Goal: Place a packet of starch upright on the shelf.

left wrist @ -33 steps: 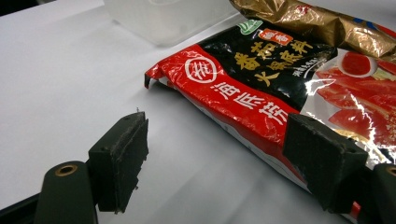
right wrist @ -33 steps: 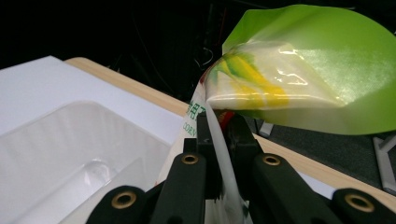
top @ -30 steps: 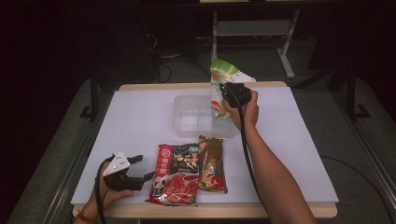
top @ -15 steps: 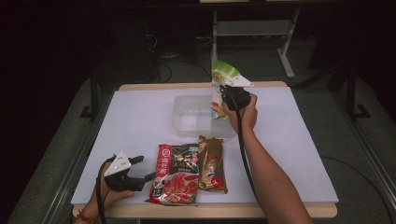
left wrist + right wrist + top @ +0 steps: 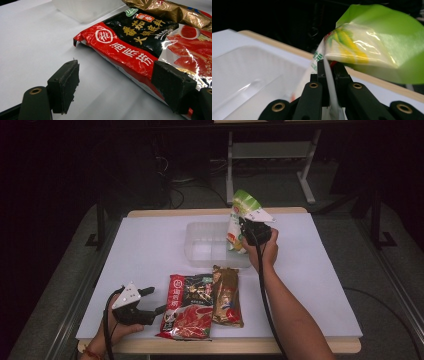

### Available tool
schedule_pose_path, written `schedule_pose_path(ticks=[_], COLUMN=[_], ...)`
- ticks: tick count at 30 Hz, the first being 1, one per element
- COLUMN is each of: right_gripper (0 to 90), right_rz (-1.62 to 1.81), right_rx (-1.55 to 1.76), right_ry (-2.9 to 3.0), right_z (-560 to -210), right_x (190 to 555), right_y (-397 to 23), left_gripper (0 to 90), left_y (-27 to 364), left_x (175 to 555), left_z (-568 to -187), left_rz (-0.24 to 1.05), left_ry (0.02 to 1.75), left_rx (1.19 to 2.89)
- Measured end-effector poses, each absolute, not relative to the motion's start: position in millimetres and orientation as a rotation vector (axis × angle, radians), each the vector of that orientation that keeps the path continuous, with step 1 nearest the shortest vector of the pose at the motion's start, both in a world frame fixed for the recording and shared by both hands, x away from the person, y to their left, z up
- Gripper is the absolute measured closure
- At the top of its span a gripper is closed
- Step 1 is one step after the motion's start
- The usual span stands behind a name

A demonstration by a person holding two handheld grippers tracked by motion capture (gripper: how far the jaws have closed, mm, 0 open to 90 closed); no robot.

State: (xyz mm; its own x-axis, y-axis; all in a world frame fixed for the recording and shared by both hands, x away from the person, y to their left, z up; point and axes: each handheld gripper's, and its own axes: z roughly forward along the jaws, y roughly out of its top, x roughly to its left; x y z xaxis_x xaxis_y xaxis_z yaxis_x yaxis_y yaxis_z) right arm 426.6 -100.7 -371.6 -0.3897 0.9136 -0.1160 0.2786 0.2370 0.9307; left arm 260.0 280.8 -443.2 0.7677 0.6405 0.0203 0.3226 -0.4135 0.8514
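Observation:
My right gripper [image 5: 243,231] is shut on the edge of a green and white snack bag [image 5: 241,216], which hangs over the right end of a clear plastic bin [image 5: 205,251]. In the right gripper view the bag [image 5: 372,47] stands above the pinched jaws [image 5: 329,75], with the bin [image 5: 249,75] below left. My left gripper [image 5: 156,300] lies open on the table at the front left. Its jaws [image 5: 117,85] straddle the near edge of a red and black sauce packet [image 5: 140,45]. A gold packet [image 5: 226,296] lies beside the red one [image 5: 189,306].
The white table top [image 5: 150,245] ends in a wooden edge at front and back. Dark floor, cables and a metal stand [image 5: 270,150] lie beyond the far edge.
My right hand has sunk a little with the green bag, toward the bin. The left gripper has stayed in place.

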Motion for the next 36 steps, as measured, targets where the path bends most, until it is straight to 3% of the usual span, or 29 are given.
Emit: schedule_pose_path(ticks=[3, 36], right_gripper=[85.1, 80.1], right_rz=[1.108, 1.113], right_rx=[1.014, 0.983], right_ry=[1.862, 1.979], right_z=[-385, -399], right_x=[417, 401], right_y=[-87, -107], left_gripper=[21.8, 21.7], left_y=[281, 282], left_x=[260, 263], left_z=[-442, -443], left_rz=[0.434, 0.427], left_ry=[0.721, 0.735], left_rx=[2.026, 2.017])
